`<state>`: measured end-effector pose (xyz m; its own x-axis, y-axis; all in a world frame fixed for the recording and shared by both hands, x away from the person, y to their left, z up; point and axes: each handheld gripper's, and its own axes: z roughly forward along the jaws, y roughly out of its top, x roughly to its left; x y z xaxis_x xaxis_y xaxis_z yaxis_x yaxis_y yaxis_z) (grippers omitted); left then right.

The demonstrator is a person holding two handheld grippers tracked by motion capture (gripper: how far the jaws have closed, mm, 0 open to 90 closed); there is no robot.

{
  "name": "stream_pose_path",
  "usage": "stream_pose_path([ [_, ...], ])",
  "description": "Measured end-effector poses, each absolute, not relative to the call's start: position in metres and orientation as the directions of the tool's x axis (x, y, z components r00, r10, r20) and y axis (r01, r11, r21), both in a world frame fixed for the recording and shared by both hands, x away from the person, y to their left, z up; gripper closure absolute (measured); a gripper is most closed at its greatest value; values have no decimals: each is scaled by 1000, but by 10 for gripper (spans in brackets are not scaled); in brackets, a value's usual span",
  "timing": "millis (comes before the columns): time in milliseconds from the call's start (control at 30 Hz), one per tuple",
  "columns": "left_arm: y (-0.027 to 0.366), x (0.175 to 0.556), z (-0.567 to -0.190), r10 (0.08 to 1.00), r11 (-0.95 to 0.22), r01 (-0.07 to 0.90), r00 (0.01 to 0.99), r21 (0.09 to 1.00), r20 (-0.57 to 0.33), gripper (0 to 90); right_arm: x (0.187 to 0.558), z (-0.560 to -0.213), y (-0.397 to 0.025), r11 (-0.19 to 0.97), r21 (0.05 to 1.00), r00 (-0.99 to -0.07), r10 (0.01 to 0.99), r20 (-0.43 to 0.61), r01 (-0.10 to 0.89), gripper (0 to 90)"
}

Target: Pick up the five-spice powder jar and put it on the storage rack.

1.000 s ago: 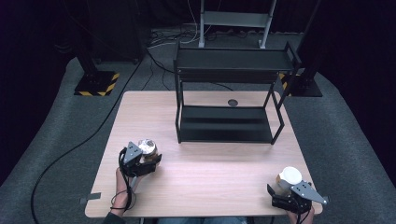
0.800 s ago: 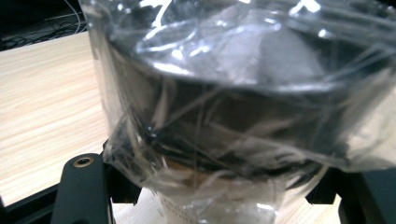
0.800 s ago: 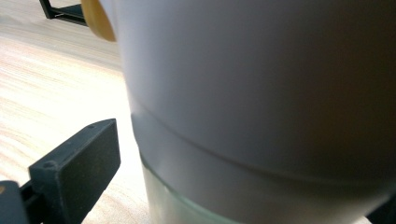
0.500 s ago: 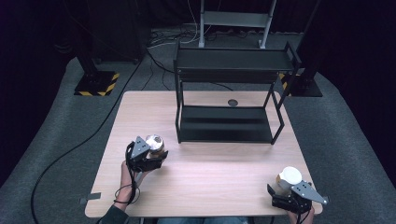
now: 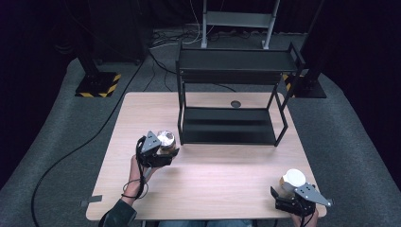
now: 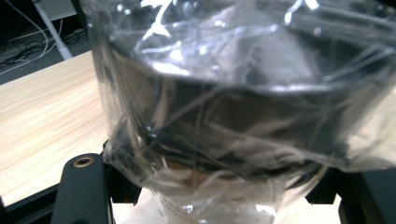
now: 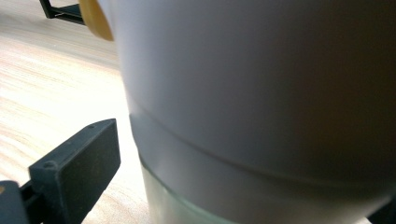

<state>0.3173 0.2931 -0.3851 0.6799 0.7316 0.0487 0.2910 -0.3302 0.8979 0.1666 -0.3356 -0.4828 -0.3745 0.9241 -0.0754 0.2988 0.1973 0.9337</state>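
My left gripper [image 5: 160, 150] is shut on a round dark object wrapped in crinkled clear plastic [image 5: 166, 138], held left of the black rack's lower front corner. In the left gripper view the wrapped object [image 6: 233, 107] sits between both jaws and hides the fingertips. My right gripper [image 5: 294, 196] rests at the table's near right corner, with a white cup [image 5: 294, 178] just ahead of it. In the right gripper view the white cup [image 7: 261, 102] stands between the jaws. A thin strip of table shows between the left jaw's fingertip [image 7: 77, 168] and the cup wall.
A black two-tier metal rack [image 5: 231, 94] stands at the back middle of the wooden table [image 5: 217, 175]. A small dark round spot [image 5: 235, 103] lies behind the rack. A cable trails from the left gripper over the near edge.
My left gripper has carried the wrapped object forward and to the right, toward the rack. The right gripper and the white cup have stayed in place.
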Motion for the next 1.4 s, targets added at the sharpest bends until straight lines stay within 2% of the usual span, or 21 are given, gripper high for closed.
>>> stream_pose_path([
  [567,280,341,-363,671,-369,268,739,890,56,304,167,-483,-336,197,933,-375,924,-75,300,0],
  [1400,274,370,-334,635,-381,235,770,894,68,304,168,-482,-336,199,931,-378,923,-73,306,0],
])
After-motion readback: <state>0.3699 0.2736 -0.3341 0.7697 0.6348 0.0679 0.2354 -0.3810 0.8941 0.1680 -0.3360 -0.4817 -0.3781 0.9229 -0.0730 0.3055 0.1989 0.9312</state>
